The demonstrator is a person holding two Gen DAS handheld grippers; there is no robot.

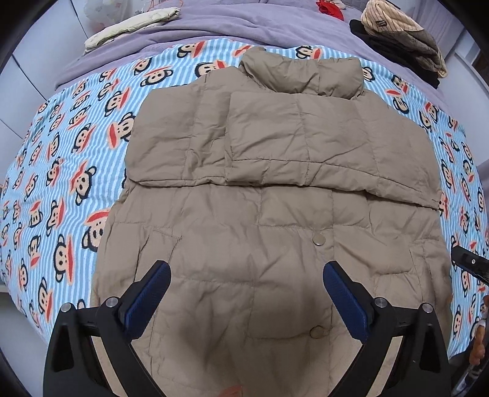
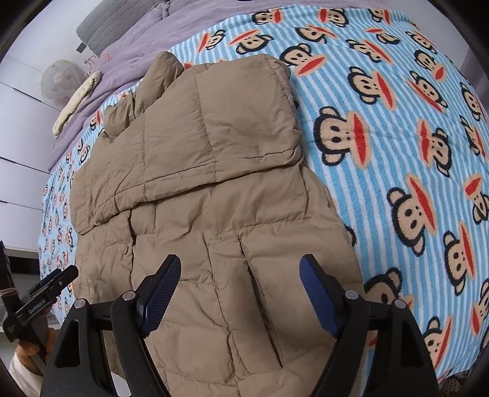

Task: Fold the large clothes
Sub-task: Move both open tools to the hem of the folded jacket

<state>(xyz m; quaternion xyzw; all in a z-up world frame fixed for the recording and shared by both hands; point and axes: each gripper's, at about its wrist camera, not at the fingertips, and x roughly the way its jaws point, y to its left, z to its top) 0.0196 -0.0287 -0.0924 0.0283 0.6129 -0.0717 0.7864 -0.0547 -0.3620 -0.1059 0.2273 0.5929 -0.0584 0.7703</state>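
A tan quilted puffer jacket (image 1: 275, 189) is lying flat on the monkey-print blanket (image 1: 70, 158), both sleeves folded across its chest, collar up, snaps showing. The left gripper (image 1: 247, 276) and right gripper (image 2: 240, 270) are hovering above it, jaws spread wide, gripping nothing.

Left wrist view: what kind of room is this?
Most likely a bedroom. The tan puffer jacket lies on a bed covered by a blue-striped monkey-print blanket over a purple quilt, with a pile of folded clothes at the far corner.
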